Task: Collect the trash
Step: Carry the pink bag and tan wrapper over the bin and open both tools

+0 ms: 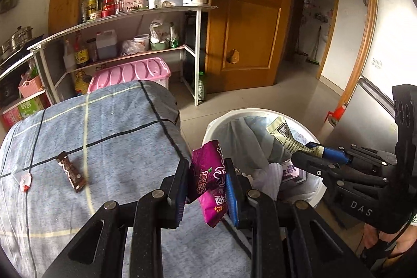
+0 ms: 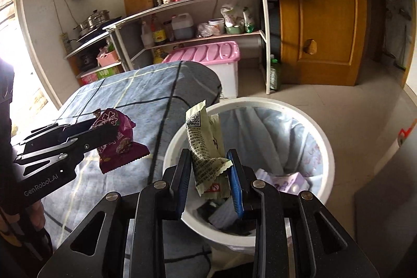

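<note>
- Purple snack wrapper (image 1: 208, 184) pinched in left gripper (image 1: 207, 189); jaws closed onto it, nearly shut. Wrapper stands roughly upright betw. pads, long axis vertical, top edge above fingertips, bottom corner hanging below.
- Olive-green sachet (image 2: 206, 147) clamped in right gripper (image 2: 209, 171); jaws narrow, closed on its lower part. Long axis near vertical, upper end w/ printed code sticks up past fingertips.
- Key relation: right gripper + sachet sit over the mouth of the white bin (image 2: 323, 137); bin liner and earlier rubbish visible directly below/behind sachet. Release there should drop it in (judgement).
- Left gripper not yet over bin: purple wrapper hangs at bin's left rim, above edge of the blue checked cloth (image 1: 117, 121) on the worktop. Bin lies to its right, close. Needs a short shift right before letting go (judgement).
- Right hand therefore the nearer one to deposit.
- Further out on cloth: brown wrapper (image 1: 71, 171) and small white-red scrap (image 1: 24, 180) not yet collected, well left of the left gripper.
</note>
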{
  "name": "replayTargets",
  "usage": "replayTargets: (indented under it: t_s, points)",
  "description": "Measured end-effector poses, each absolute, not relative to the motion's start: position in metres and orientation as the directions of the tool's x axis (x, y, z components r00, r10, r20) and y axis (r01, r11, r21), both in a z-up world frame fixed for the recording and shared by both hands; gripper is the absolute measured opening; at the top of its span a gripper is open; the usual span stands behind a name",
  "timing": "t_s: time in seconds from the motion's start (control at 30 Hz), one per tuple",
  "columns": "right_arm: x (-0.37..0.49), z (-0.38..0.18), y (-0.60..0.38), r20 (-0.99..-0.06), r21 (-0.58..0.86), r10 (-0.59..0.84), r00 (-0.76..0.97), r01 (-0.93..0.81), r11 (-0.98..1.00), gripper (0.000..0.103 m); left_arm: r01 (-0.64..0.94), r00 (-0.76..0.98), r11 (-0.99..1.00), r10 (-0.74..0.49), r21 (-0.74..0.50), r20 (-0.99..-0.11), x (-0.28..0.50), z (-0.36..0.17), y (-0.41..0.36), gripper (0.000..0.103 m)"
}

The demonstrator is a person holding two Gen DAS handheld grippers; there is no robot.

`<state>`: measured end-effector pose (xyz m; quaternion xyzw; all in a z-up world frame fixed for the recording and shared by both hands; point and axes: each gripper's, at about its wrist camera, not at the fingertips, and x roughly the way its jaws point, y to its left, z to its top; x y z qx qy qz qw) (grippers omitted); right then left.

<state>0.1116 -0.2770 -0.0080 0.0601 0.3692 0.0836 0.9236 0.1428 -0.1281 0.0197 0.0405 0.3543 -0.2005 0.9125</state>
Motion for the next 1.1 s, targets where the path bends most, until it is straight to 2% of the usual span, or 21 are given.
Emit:
replayTargets:
  t_s: [0.37,0.77,0.8,0.83,0.87,0.9,1.1]
  points:
    - [0.116,-0.029,-0.325,-0.728,0.135,0.096,0.679,0.004,0.991,0.029,0.464,0.597,0.881,-0.388,-0.092,-0.702,0.159,-0.003,-0.189,0.027]
    - [0.126,-0.048,-0.334,-0.766,0.086,0.042,0.641,0.038,0.996,0.029,0.446,0.562,0.888,-0.371,-0.107,-0.739,0.175,-0.023,-0.193,0.032]
    - [0.126,-0.048,-0.333,-0.767,0.083,0.037,0.641,0.041,0.996,0.030,0.445,0.563,0.889,-0.369,-0.106,-0.739,0.175,-0.023,-0.192,0.038]
    - [0.126,-0.049,-0.333,-0.769,0.078,0.032,0.639,0.044,0.996,0.036,0.444,0.562,0.890,-0.369,-0.107,-0.740,0.176,-0.023,-0.191,0.044]
    - [0.126,-0.049,-0.333,-0.770,0.074,0.027,0.638,0.047,0.996,0.042,0.446,0.561,0.888,-0.374,-0.111,-0.739,0.175,-0.023,-0.189,0.045]
    - [0.125,-0.050,-0.332,-0.769,0.076,0.028,0.639,0.047,0.996,0.045,0.446,0.562,0.888,-0.377,-0.114,-0.736,0.175,-0.022,-0.188,0.045]
    - [0.120,-0.046,-0.329,-0.761,0.080,0.029,0.648,0.049,0.996,0.046,0.432,0.578,0.895,-0.367,-0.109,-0.728,0.169,-0.018,-0.179,0.045]
